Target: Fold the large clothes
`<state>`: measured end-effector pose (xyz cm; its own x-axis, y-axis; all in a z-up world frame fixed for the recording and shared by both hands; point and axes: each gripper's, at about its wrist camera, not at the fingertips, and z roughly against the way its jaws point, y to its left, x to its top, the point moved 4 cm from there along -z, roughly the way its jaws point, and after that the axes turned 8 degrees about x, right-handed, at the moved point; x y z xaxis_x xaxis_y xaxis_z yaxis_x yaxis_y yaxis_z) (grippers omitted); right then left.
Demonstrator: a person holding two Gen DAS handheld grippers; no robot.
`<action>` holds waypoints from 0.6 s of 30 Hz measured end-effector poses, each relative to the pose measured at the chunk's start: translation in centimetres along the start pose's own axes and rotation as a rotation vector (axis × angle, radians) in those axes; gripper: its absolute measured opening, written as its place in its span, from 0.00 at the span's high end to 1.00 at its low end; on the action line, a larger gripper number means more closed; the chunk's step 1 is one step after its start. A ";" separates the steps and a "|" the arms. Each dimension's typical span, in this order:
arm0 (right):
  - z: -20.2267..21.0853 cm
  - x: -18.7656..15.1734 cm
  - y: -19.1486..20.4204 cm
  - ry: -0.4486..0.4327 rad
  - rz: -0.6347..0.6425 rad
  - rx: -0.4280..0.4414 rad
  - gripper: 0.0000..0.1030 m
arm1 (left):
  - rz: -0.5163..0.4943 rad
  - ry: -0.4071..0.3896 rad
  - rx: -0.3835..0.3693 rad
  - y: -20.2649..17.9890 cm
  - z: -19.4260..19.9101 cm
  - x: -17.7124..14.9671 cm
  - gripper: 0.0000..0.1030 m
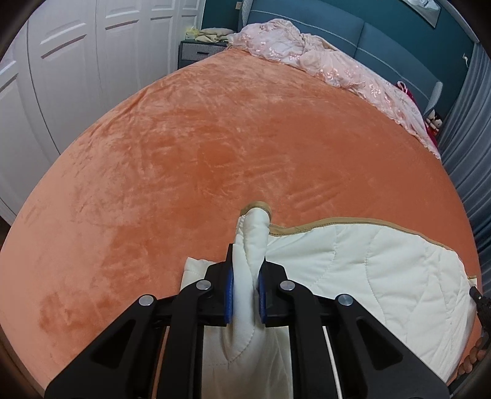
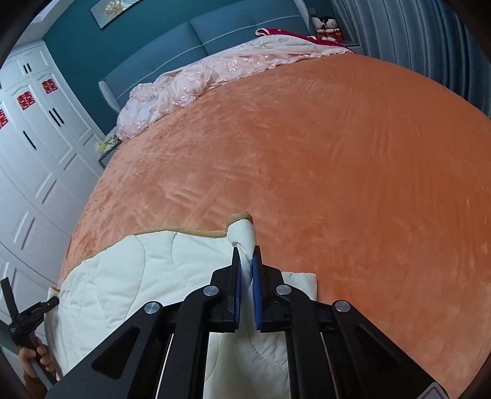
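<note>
Left gripper (image 1: 245, 276) jaws pinch a bunched corner of the one cream quilt (image 1: 368, 270); right gripper (image 2: 245, 270) jaws clamp another corner. Quilt lies at 6 o'clock on the orange bed (image 1: 214, 147).

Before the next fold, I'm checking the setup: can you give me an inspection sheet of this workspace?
Surface: orange plush bedspread, mostly bare.
Job's things: cream quilted blanket with tan trim lies at the near edge, both corners lifted.
Clutter: crumpled pink lace cover by the blue padded headboard; red fabric beside it.
Grippers: left hand-held gripper shut on one blanket corner; right hand-held gripper shut on the other.
Cables: nothing seen.
Surroundings: white panelled wardrobe, grey curtains, small dolls on a nightstand.
</note>
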<state>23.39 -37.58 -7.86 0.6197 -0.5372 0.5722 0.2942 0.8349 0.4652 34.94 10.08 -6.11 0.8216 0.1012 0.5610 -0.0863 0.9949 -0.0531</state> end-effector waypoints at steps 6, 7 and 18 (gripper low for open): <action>-3.3 -2.1 -2.0 0.067 -0.024 -0.063 0.94 | -0.063 0.045 0.084 -0.8 -3.9 -1.8 0.88; -3.8 -2.5 -2.3 0.076 -0.028 -0.063 0.94 | -0.067 0.053 0.089 -0.7 -4.6 -2.2 0.87; -6.1 -5.1 -3.1 0.071 0.007 -0.070 0.93 | -0.144 -0.030 0.173 -1.6 -6.9 -4.7 0.80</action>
<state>23.81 -36.70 -16.32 0.6713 -0.5234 0.5248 0.3381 0.8463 0.4116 35.15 8.01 -14.34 0.8153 -0.0444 0.5773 -0.0667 0.9832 0.1700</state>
